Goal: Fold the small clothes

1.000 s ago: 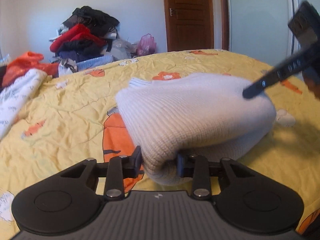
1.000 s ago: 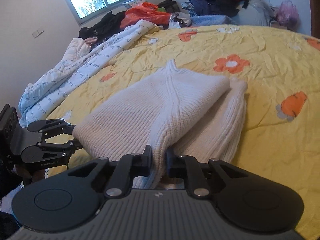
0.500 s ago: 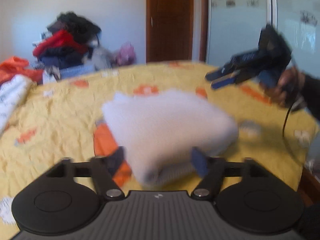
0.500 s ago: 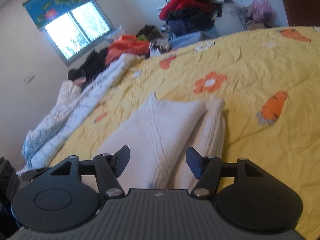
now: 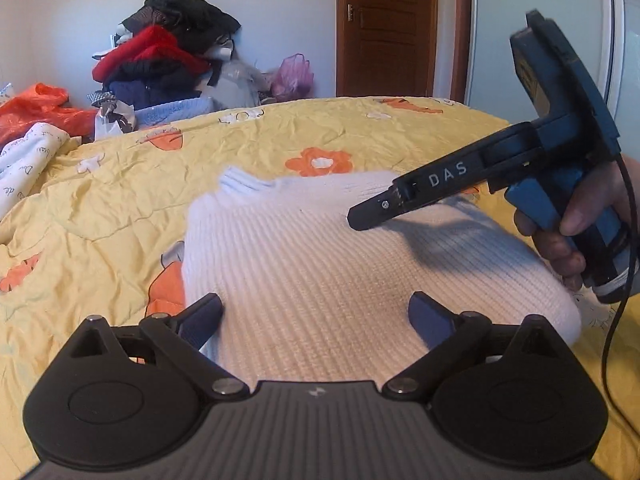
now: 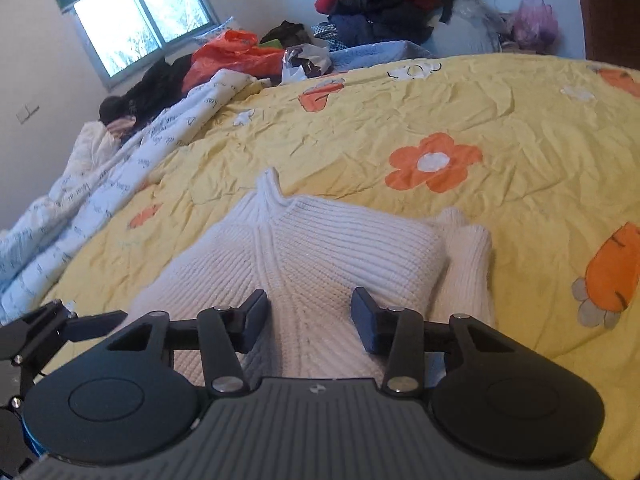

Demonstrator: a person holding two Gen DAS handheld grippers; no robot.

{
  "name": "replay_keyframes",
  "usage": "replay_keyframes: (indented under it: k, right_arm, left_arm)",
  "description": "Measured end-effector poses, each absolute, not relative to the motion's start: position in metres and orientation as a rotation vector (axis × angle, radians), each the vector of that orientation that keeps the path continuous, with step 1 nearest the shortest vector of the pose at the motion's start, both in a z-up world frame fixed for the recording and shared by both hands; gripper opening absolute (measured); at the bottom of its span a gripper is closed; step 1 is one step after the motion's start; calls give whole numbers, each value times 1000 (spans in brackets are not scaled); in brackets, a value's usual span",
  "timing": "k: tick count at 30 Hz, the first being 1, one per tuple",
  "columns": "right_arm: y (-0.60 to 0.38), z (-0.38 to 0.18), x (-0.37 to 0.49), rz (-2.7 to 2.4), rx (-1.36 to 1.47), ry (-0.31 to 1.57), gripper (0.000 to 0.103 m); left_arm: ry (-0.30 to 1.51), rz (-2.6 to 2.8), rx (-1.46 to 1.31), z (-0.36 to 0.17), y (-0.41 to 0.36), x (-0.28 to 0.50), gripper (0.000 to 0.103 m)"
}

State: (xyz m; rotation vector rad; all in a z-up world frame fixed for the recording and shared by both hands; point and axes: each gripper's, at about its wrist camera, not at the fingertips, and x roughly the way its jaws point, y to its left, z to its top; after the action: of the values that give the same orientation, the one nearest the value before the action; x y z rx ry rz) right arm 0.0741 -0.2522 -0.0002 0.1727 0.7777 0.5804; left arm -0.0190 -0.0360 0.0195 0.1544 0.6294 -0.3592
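Note:
A white ribbed knit sweater (image 5: 340,264) lies folded in a thick bundle on the yellow flowered quilt (image 5: 120,184); it also shows in the right wrist view (image 6: 320,256), collar pointing away. My left gripper (image 5: 316,316) is open, jaws wide apart over the sweater's near edge, holding nothing. My right gripper (image 6: 308,318) is open above the sweater's near end, empty. In the left wrist view the right gripper (image 5: 368,216) hovers over the sweater's right side. The left gripper (image 6: 60,324) shows at the lower left of the right wrist view.
A heap of red, black and blue clothes (image 5: 160,60) is stacked at the far wall. An orange garment (image 6: 236,56) and a white printed blanket (image 6: 100,184) lie along the bed's far left. A wooden door (image 5: 384,28) stands behind the bed.
Both grippers let go of the sweater and opened. They drew back a little, then came in over the folded bundle again. The sweater now lies flat on the quilt.

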Motion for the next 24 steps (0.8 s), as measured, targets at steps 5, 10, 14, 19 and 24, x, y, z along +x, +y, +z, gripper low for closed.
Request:
replay_keyframes:
  k: [5,10,14,19,24]
  right_arm:
    - [-238,33,73,508,122,753,58]
    - [-228,45,76,568,145,718,64]
    - [-226,-1,86,529,-6,754,69]
    - [-233,7,83,521,56,763,68]
    - [-290,33,61,496,312,654,75]
  left_arm:
    - [627,-355,149,19,-35,-20,100]
    - [624,-360,150,19,-34,-20,100]
    - [620,-361,153,18,-34,-19,100]
    - [611,-366,136,30,-26,-26,101]
    - [535,-396,-73,57,27,-30,101]
